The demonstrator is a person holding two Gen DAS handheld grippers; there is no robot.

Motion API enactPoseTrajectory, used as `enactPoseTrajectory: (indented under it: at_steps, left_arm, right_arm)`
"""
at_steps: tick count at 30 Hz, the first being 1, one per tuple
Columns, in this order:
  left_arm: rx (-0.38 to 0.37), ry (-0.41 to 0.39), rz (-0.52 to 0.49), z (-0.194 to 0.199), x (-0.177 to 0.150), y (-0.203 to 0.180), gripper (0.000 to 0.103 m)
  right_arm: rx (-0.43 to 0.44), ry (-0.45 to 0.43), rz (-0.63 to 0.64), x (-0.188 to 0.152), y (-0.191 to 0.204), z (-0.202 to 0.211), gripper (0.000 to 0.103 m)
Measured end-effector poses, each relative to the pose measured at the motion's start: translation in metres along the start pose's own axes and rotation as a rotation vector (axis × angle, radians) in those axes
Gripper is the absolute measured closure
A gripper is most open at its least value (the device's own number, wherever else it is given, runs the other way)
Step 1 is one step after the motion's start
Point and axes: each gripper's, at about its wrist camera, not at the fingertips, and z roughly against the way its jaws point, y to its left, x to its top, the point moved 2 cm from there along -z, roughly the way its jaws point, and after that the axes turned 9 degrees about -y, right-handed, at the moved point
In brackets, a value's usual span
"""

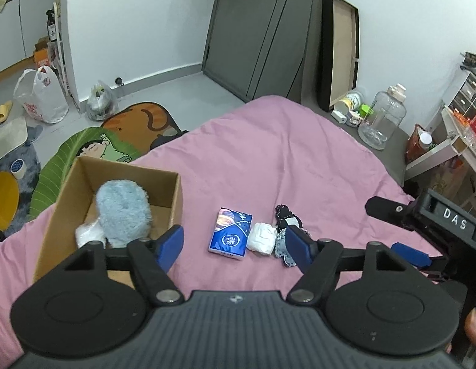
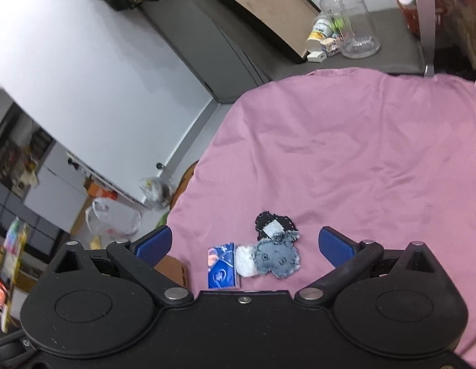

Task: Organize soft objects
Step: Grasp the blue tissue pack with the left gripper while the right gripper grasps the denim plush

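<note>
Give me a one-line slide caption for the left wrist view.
Open left gripper above a tissue pack on the pink sheet, beside a cardboard box holding a blue plush.

colours and patterns on the pink bed

plain pink bedsheet [image 1: 268, 153], faintly creased. brown cardboard box [image 1: 173, 190] with pale blue fluffy plush toy [image 1: 124, 212] and white soft bundle [image 1: 88, 233] inside. dark blue tissue packet [image 1: 230, 233] printed with orange planets and a white round logo. white crumpled wad [image 1: 262, 238]. grey denim patch with frayed edge [image 2: 278, 259], black patch with white dotted stitching [image 2: 273, 223]. black gripper bodies, blue finger pads [image 1: 171, 243].
</note>
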Motion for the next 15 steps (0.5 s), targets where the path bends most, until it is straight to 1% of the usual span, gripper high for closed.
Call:
enactPoseTrajectory:
  at_steps: [1,5,8,12,15]
  left_arm:
    - [0.002,0.005,-0.008,-0.006,-0.001,-0.002,0.032]
    - [0.009,0.037,-0.009,-0.028,-0.007,-0.004,0.036]
    - [0.018,0.055,-0.017,-0.045,-0.011,-0.007,0.039]
    - [0.035,0.075,-0.013,-0.063,-0.016,-0.011,0.045]
    - [0.042,0.089,-0.027,-0.077,-0.018,-0.014,0.047]
  right_arm:
    - [-0.001,0.013,-0.008,-0.004,-0.004,-0.006,0.001]
    - [0.017,0.080,-0.047,-0.017,-0.017,-0.026,0.010]
    - [0.023,0.095,-0.056,-0.018,-0.020,-0.035,0.011]
    - [-0.006,0.124,-0.061,-0.020,-0.025,-0.051,0.012]
    - [-0.011,0.148,-0.066,-0.021,-0.028,-0.063,0.015]
